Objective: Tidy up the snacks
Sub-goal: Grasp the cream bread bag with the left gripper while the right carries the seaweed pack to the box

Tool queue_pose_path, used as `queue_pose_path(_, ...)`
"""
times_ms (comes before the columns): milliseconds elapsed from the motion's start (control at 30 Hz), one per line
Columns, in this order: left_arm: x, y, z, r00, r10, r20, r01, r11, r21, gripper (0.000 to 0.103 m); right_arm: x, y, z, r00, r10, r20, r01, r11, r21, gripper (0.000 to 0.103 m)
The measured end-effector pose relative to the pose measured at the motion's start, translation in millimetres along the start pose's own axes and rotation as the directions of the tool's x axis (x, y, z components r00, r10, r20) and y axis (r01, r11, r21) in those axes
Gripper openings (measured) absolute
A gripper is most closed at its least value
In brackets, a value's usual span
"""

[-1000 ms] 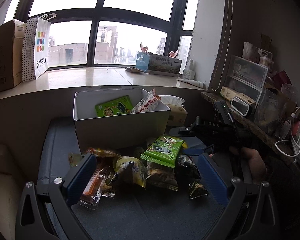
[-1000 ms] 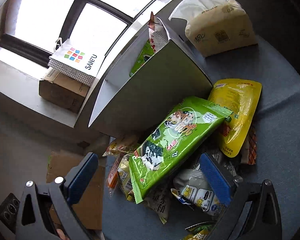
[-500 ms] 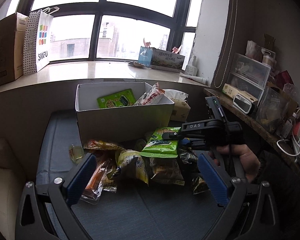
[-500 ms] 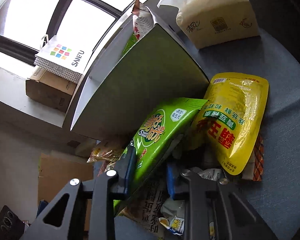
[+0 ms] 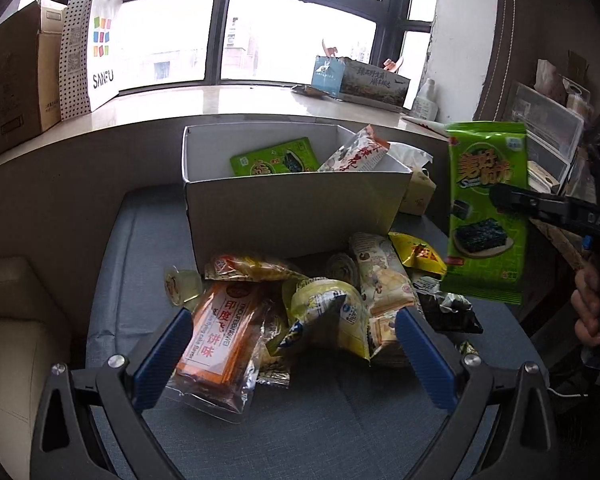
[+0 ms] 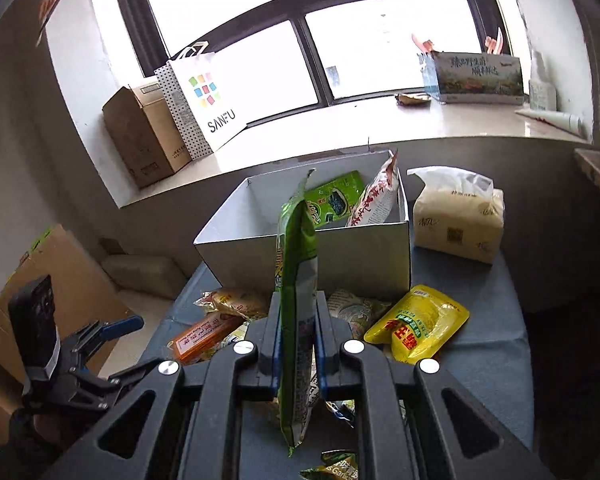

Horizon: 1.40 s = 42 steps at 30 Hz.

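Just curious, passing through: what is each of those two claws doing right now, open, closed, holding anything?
Left gripper: open, holding nothing, above the snack pile.
Right gripper: closed on the green seaweed packet, lifted off the pile.

A: What do you see up close?

B: The left gripper [image 5: 292, 354] is wide open. Its 2 blue fingers [image 5: 162, 356] sit low over a pile of snacks on the blue-grey table [image 5: 340, 420]. An orange cookie pack [image 5: 220, 340] lies by the left finger.

A: And on the right side?

B: The right gripper [image 5: 512, 200] pinches a big green seaweed bag [image 5: 486, 208]. The bag hangs in the air, above the pile.

A: Is there a box?

B: Yes, a white box [image 5: 292, 216] stands behind the pile. 1 small green pack [image 5: 274, 158] and 1 red and white bag [image 5: 358, 154] lean inside it. A small yellow bag [image 5: 418, 254] lies just in front of the box.
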<state>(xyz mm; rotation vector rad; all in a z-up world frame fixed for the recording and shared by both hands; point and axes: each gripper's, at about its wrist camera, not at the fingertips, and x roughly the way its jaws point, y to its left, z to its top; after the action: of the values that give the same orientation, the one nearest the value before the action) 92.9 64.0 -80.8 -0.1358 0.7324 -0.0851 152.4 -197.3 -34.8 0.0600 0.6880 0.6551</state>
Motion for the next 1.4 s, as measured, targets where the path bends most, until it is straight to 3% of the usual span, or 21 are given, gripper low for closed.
queue_pose_path(167,54.0,15.7,25.9,0.996,0.038,-0.086,-0.042,0.998,-0.040,0.103,-29.3,25.9,-13.8,0.999,0.001,0.033,0.002,0.996,-0.087,0.013)
queue_pose_path(333,108.6,23.0,42.6,0.977,0.092,-0.193,-0.100,0.995,-0.032,0.103,-33.8,35.6,-26.0,1.000,0.005,0.011,-0.003,0.993,-0.120,0.013)
queue_pose_path(567,153.3,17.7,43.3,0.946,0.146,-0.290,-0.136,0.989,0.052,0.103,-30.4,31.2,-31.9,1.000,-0.012,-0.006,0.011,0.993,-0.118,0.013)
queue_pose_path(633,153.9,24.2,43.0,0.948,0.115,-0.297,-0.115,0.993,0.018,0.090,-29.4,27.7,-32.4,1.000,-0.012,-0.012,0.011,0.994,-0.110,0.013)
queue_pose_path(667,152.7,26.3,43.1,0.947,0.113,-0.299,-0.115,0.993,0.011,0.088,-29.1,26.3,-32.4,1.000,-0.016,-0.013,0.014,0.994,-0.106,0.013)
queue_pose_path(767,143.1,24.7,41.2,0.955,0.104,-0.278,-0.098,0.995,0.036,0.083,-28.1,22.6,-33.3,1.000,-0.017,-0.020,0.015,0.995,-0.100,0.013)
queue_pose_path(867,120.7,27.5,37.3,0.969,0.064,-0.240,-0.065,0.998,0.004,0.082,-25.4,20.4,-33.0,1.000,-0.017,-0.025,0.014,0.996,-0.089,0.013)
queue_pose_path(1033,47.4,15.2,29.3,0.997,-0.045,-0.069,0.045,0.999,0.000,0.082,-18.4,18.3,-32.8,0.999,-0.028,-0.032,0.025,0.996,-0.087,0.013)
queue_pose_path(1200,-21.2,1.4,26.0,0.988,-0.123,0.096,0.123,0.992,0.004,0.082,-7.4,12.0,-22.0,0.999,-0.014,-0.032,0.012,0.998,-0.061,0.013)
queue_pose_path(1400,-44.2,-1.0,52.3,0.974,-0.120,0.193,0.120,0.993,0.013,0.082,9.9,1.5,15.4,1.000,0.001,-0.012,-0.001,1.000,-0.022,0.013)
